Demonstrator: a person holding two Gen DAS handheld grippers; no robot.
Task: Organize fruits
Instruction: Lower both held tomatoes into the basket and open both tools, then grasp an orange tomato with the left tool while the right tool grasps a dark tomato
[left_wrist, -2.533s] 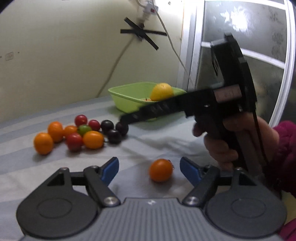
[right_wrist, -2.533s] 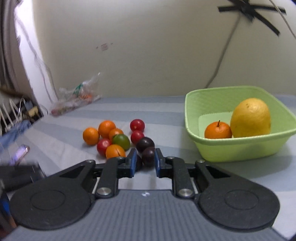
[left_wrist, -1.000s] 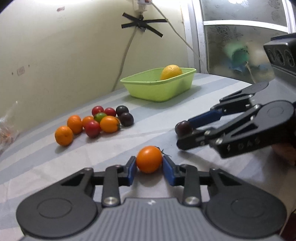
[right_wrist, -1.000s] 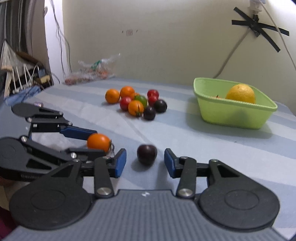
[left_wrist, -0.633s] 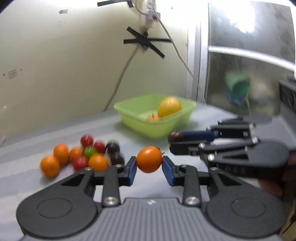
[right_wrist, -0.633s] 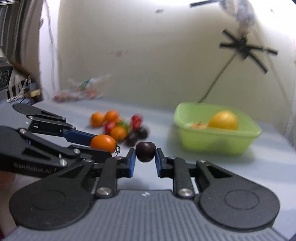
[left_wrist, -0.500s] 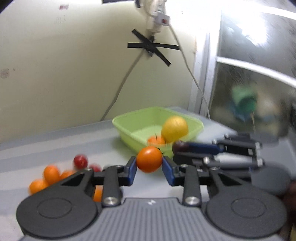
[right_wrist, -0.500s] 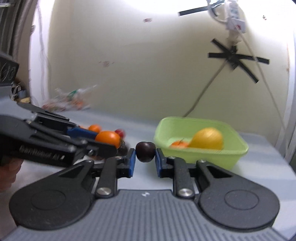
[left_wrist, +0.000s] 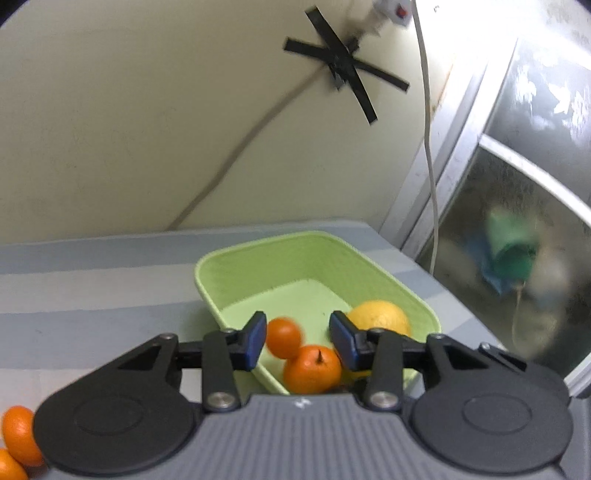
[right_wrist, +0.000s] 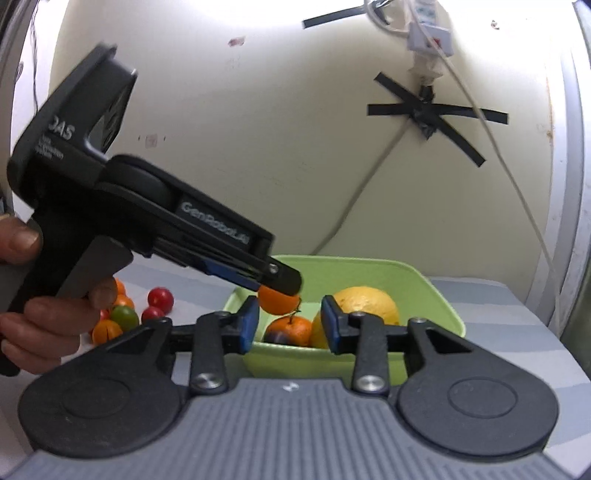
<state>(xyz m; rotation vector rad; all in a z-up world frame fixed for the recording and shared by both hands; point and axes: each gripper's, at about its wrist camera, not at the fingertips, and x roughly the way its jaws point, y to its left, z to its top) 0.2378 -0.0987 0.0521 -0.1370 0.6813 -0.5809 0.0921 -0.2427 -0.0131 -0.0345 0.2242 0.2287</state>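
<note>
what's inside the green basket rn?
In the green basket: a large yellow citrus, a stemmed mandarin, and a small orange tomato dropping between the opening left gripper pads. A dark fruit is mostly hidden.

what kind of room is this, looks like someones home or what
Probably a lived-in home room: striped cloth under a green fruit basket, a power strip hung on the wall over black tape, a frosted sliding door.

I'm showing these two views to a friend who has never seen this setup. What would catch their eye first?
Probably the lime-green basket on the striped table, with a big yellow citrus and a stemmed mandarin inside. Next, the left gripper right over the basket, its jaws opening around a small orange tomato that touches neither pad. In the right wrist view, that black gripper slants in from the left, gripped by a hand, with loose fruit behind it.
</note>
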